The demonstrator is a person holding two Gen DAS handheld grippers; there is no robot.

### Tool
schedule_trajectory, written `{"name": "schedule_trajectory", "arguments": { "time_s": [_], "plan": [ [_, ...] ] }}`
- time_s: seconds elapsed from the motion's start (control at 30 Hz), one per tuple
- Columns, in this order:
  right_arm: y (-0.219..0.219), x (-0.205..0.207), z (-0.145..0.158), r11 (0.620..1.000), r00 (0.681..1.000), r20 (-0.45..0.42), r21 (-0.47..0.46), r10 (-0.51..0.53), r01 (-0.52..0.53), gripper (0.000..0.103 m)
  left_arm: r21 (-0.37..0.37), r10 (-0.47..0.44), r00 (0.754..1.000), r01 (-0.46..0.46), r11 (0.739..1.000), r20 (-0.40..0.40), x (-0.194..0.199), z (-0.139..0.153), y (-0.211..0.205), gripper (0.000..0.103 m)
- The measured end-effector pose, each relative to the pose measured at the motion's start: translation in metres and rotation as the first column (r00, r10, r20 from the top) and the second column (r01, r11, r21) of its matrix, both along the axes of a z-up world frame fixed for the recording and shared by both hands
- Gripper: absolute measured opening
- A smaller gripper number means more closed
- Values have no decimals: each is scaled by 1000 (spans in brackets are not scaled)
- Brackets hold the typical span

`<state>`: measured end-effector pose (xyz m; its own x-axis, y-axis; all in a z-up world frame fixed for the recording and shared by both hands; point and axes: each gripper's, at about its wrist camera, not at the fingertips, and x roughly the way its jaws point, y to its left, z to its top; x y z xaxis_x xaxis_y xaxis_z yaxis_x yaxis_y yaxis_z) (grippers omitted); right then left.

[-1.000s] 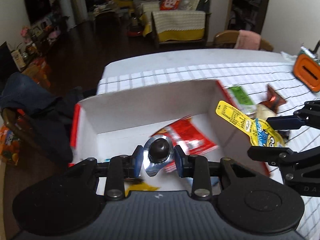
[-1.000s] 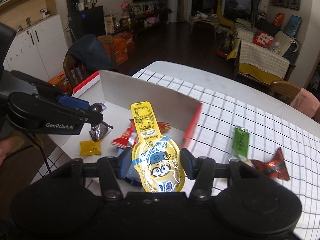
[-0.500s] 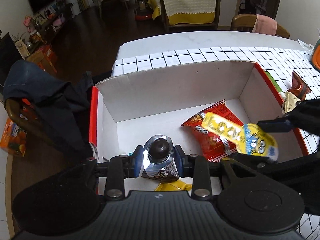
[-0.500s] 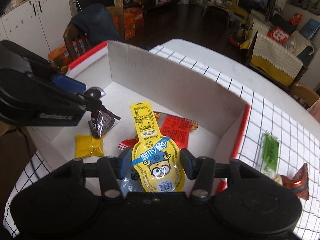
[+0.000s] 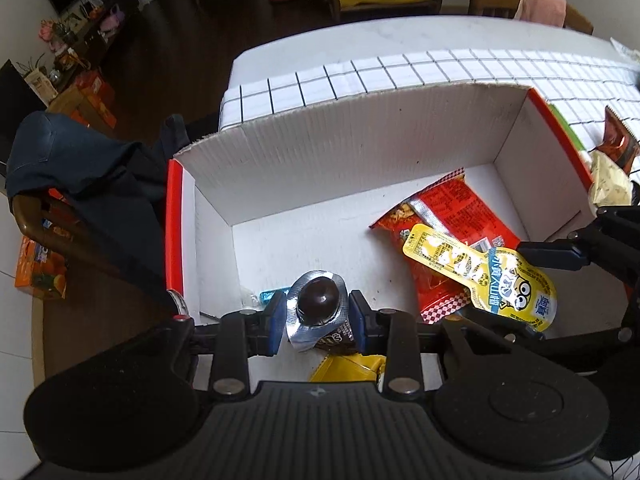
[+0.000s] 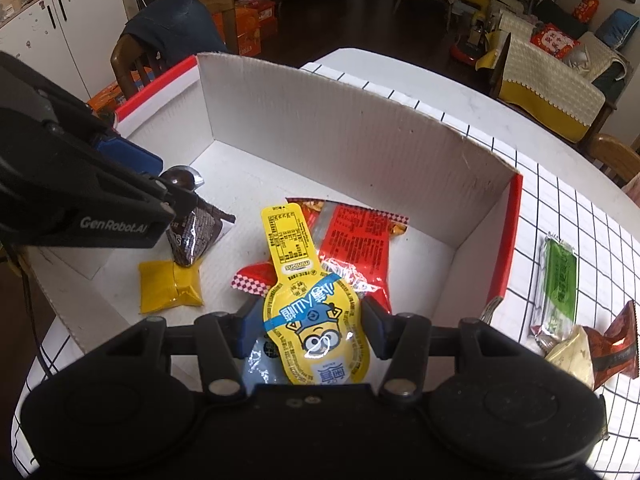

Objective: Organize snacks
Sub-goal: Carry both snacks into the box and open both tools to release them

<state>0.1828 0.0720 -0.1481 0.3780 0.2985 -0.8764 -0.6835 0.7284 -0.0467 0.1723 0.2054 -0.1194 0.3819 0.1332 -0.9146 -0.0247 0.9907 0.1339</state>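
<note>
Both fisheye views are evenly lit, the white box [image 5: 360,168] and gridded worktop [image 6: 580,216] bright, the room behind dim. Straight edges bow strongly toward the rims. Glare glints on the yellow pouch [image 6: 316,316]; the worktop's far edge looks slightly soft, perhaps motion blur.

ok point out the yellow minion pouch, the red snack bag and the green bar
yellow minion pouch [image 6: 316,332], right wrist view, printed belly
red snack bag [image 6: 352,240], right wrist view, middle of back panel
green bar [image 6: 560,276], right wrist view, wrapper centre
</note>
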Motion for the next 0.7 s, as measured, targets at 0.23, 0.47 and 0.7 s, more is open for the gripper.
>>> {"name": "schedule_trajectory", "arguments": {
  "time_s": [0.23,0.47,0.7],
  "plan": [
    [-5,-1,2,1000,1000,-5,30,-9,9,52,9,3,1000,-3,1000,-24,0,-1,-2,38],
    [-16,-8,20,996,1000,6,92,-14,13,54,-23,20,1000,-20,1000,15,-9,9,-3,47],
    [-35,-20,44,985,1000,13,170,-27,24,63,-45,-6,996,10,999,89,-26,31,-19,56]
  ]
}}
